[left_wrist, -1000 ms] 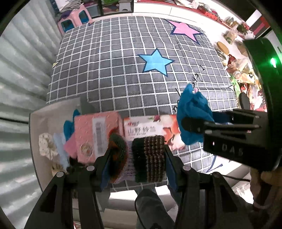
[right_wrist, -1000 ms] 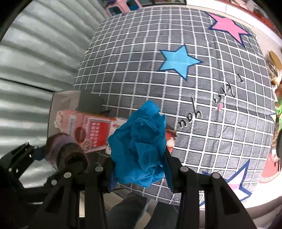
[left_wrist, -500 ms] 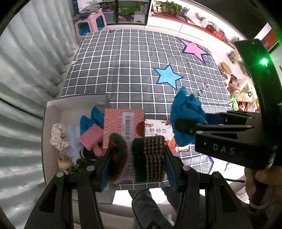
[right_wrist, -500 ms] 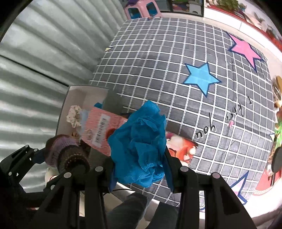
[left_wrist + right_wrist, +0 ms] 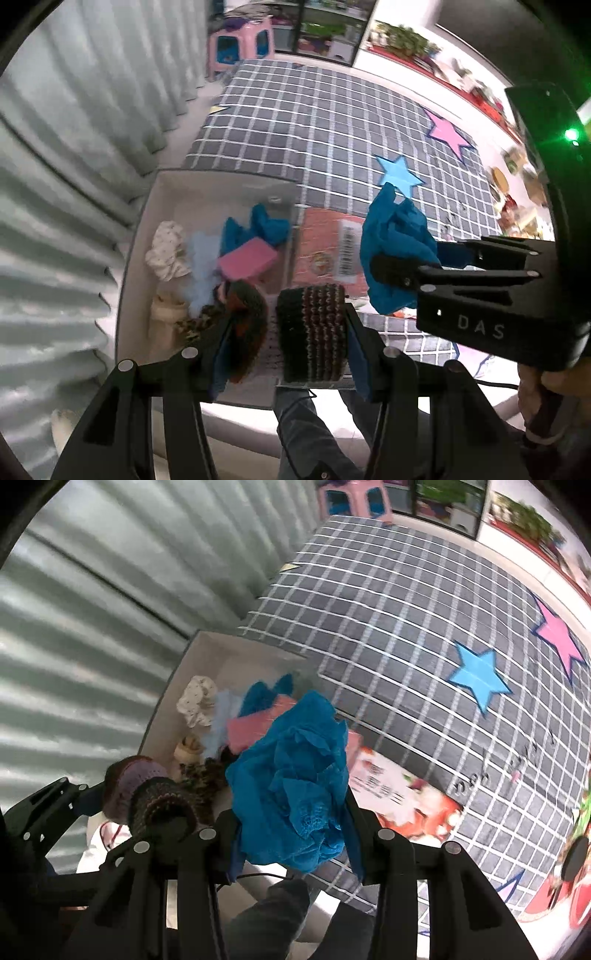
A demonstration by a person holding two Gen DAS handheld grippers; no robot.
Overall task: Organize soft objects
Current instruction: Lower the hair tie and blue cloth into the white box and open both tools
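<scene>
My left gripper (image 5: pixel 286 338) is shut on a brown and purple knitted piece (image 5: pixel 310 332), held above the near end of a white storage box (image 5: pixel 136 258). It shows in the right wrist view (image 5: pixel 147 794) too. My right gripper (image 5: pixel 291 819) is shut on a crumpled blue cloth (image 5: pixel 295 775), also seen in the left wrist view (image 5: pixel 395 251), held just right of the box. Inside the box lie a pink pad (image 5: pixel 247 256), blue cloth (image 5: pixel 266 225), a white dotted scrunchie (image 5: pixel 166 251) and a leopard-print piece (image 5: pixel 195 325).
The box sits on a grey checked rug (image 5: pixel 314 122) with a blue star (image 5: pixel 399 173) and a pink star (image 5: pixel 447 133). A pink tissue pack (image 5: pixel 325 243) lies beside the box. Grey curtains (image 5: pixel 55 147) hang at left. A pink stool (image 5: pixel 240 44) stands far back.
Both grippers have moved left and up, keeping their loads. The white box and its contents have come fully into view beneath them.
</scene>
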